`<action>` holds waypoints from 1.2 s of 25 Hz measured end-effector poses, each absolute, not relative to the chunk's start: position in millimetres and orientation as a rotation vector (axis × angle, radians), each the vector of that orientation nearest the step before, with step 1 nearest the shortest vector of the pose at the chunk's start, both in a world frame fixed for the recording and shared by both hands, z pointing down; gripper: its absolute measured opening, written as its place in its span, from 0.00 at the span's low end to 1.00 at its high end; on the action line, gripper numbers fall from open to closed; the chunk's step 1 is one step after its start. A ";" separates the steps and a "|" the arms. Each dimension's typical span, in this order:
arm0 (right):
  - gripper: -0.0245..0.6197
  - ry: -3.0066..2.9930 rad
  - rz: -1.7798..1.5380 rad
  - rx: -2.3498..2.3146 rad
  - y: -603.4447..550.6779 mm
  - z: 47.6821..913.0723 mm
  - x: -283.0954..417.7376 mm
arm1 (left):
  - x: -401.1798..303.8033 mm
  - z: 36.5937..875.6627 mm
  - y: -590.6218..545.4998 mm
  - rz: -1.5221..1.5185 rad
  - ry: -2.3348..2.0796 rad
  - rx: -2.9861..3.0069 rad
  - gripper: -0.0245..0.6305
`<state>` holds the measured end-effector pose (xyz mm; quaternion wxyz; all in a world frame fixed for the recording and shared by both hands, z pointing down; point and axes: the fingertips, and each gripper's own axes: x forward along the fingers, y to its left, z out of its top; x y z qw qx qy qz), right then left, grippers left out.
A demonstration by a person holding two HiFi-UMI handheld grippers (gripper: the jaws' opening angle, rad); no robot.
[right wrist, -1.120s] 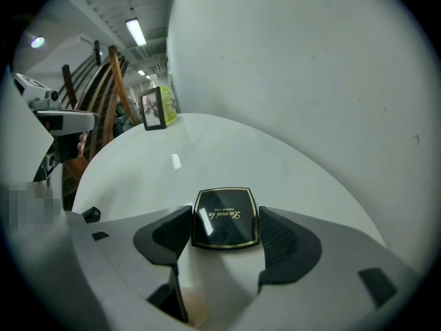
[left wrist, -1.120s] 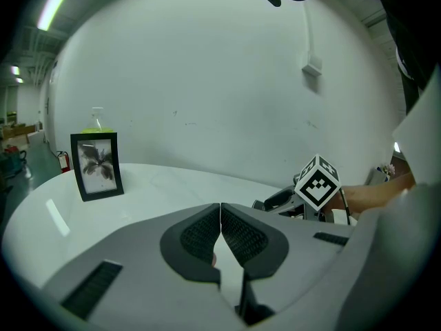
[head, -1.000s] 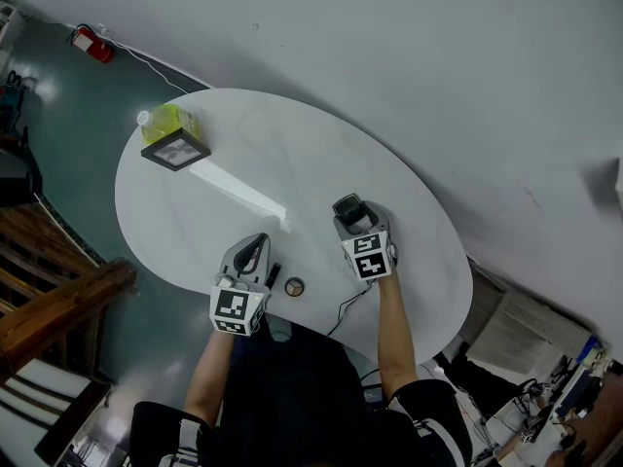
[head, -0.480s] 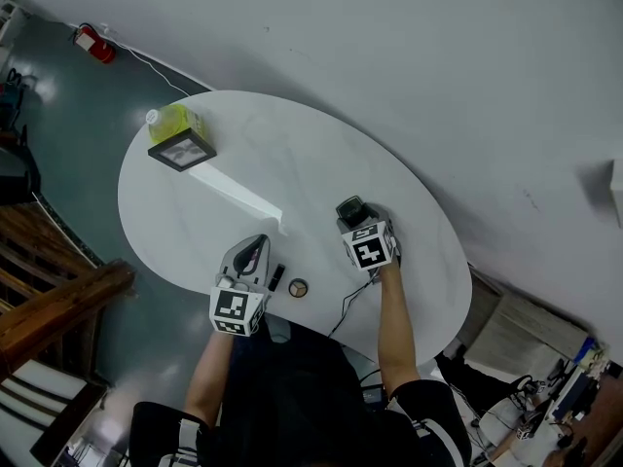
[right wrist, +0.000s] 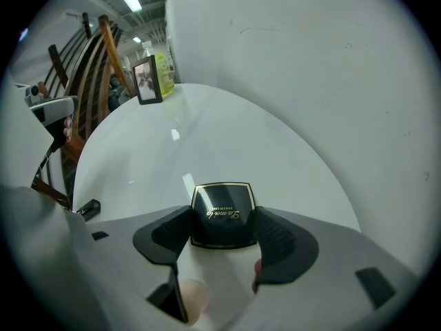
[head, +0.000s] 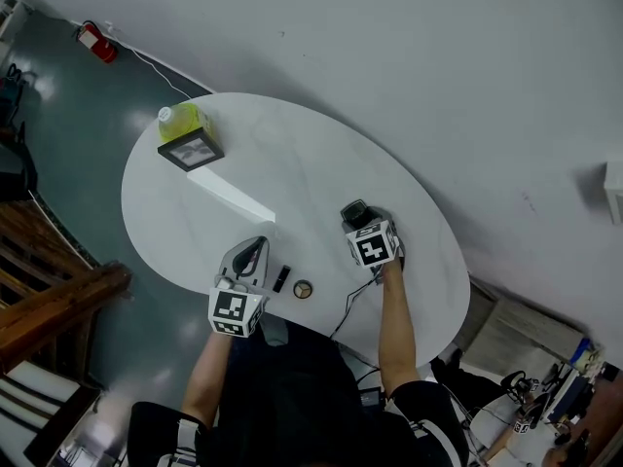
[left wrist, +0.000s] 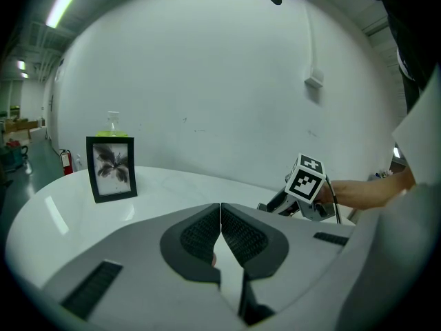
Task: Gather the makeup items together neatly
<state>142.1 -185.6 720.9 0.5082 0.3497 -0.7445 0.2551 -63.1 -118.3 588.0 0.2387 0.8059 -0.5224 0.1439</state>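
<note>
White tabletop (head: 292, 163) lies under both grippers. Right gripper (right wrist: 222, 221) fingers clamp a black compact (right wrist: 221, 209); left gripper (left wrist: 220, 216) fingers are pressed shut.

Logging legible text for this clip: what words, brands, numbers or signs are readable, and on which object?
"Lamela" (gold script, last letters uncertain): on the lid of the black compact between the right gripper's jaws.
Small gold line under that script: too small to read.
Marker cube on the right gripper: black-and-white square patterns only, no words.
Picture frame and yellow bottle: no readable text.
</note>
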 end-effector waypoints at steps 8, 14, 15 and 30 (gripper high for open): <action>0.49 -1.844 0.549 0.902 -178.7 683.2 134.9 | -80.2 582.6 -110.3 0.400 -1.434 2.226 0.07; 0.49 -1.894 0.528 0.921 -152.9 650.0 129.8 | -80.5 573.1 -97.5 0.407 -1.407 2.271 0.07; 0.49 -1.897 0.523 0.924 -147.3 645.8 129.9 | -79.3 571.4 -95.3 0.407 -1.398 2.281 0.07; 0.49 -1.895 0.485 0.851 -34.5 649.2 134.0 | -58.9 569.7 -41.3 0.458 -1.292 2.373 0.07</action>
